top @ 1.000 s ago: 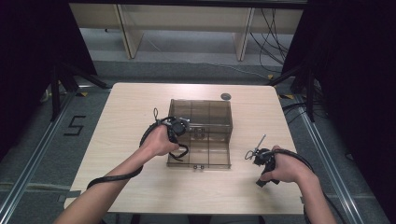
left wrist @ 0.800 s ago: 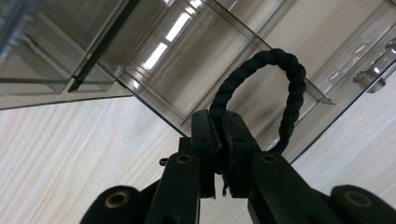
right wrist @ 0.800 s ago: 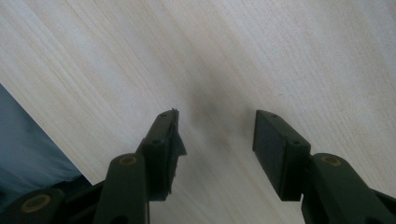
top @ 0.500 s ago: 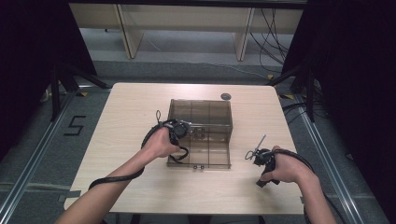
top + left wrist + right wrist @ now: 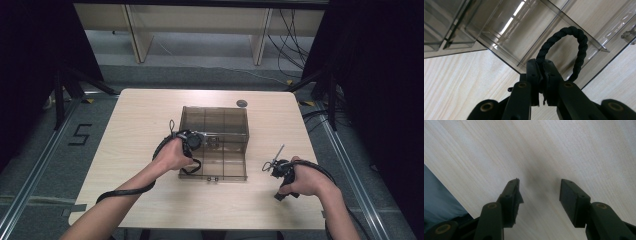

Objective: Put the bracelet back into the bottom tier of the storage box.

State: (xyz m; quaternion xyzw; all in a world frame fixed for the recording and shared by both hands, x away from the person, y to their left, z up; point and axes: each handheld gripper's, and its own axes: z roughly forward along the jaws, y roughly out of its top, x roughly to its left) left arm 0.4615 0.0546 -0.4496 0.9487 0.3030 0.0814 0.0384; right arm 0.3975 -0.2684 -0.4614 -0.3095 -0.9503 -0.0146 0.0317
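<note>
A see-through brown box [image 5: 220, 145] with little compartments sits open in the middle of the wooden bench [image 5: 135, 120]; the left gripper [image 5: 192, 141] is at the box's left edge, and its jaws are pinched tight on a black rope loop [image 5: 570, 47]; the loop hangs just over one compartment of the box; the right gripper [image 5: 279, 167] is well apart from the box, near the bench's right side, with its jaws wide apart and nothing between them; a small dark round thing [image 5: 241, 103] lies behind the box.
</note>
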